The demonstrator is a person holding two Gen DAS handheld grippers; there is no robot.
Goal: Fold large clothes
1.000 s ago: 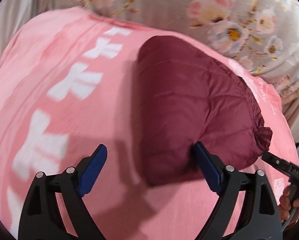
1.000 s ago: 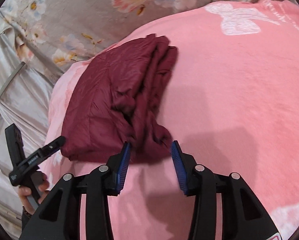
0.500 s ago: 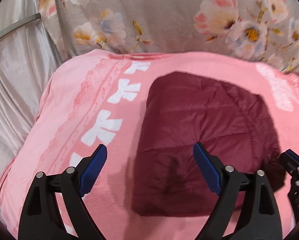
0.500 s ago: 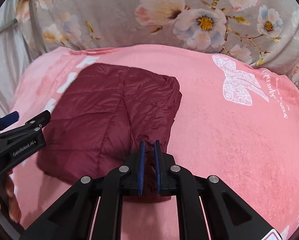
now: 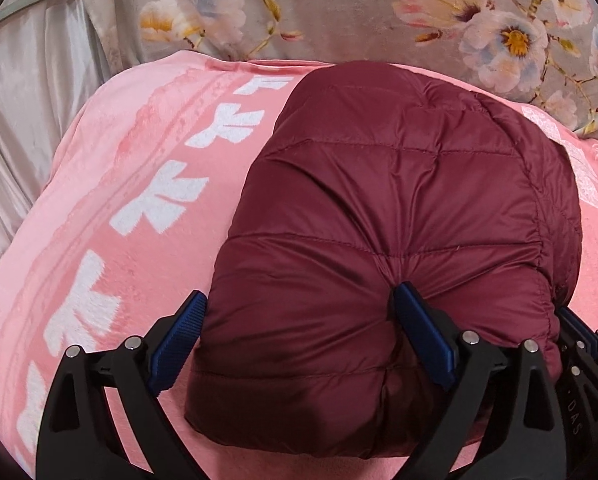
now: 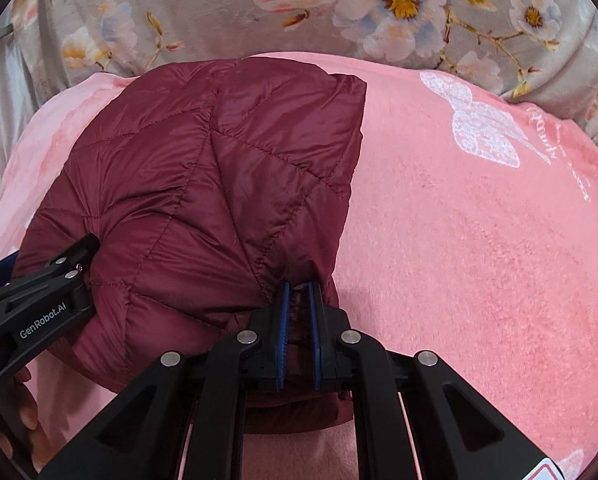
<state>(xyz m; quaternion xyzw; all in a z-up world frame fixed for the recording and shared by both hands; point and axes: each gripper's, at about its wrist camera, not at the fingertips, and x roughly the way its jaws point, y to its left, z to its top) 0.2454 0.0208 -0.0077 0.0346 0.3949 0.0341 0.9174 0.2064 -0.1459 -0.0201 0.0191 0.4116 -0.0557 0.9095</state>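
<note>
Right tongs (image 6: 297,304) grip the near edge of a folded maroon jacket (image 6: 203,200) on a pink blanket (image 6: 479,248). Left tongs (image 5: 299,320), jaws opening, straddle the jacket's lower left corner.

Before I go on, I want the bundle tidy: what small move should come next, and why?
Probably close the left gripper on the maroon quilted jacket. Its jaws are opening, straddling the near left part of the folded bundle, one pad dented into the fabric. The right gripper is already pinched on the near right edge, so a matching hold would let both hands shift it evenly on the pink blanket.
</note>
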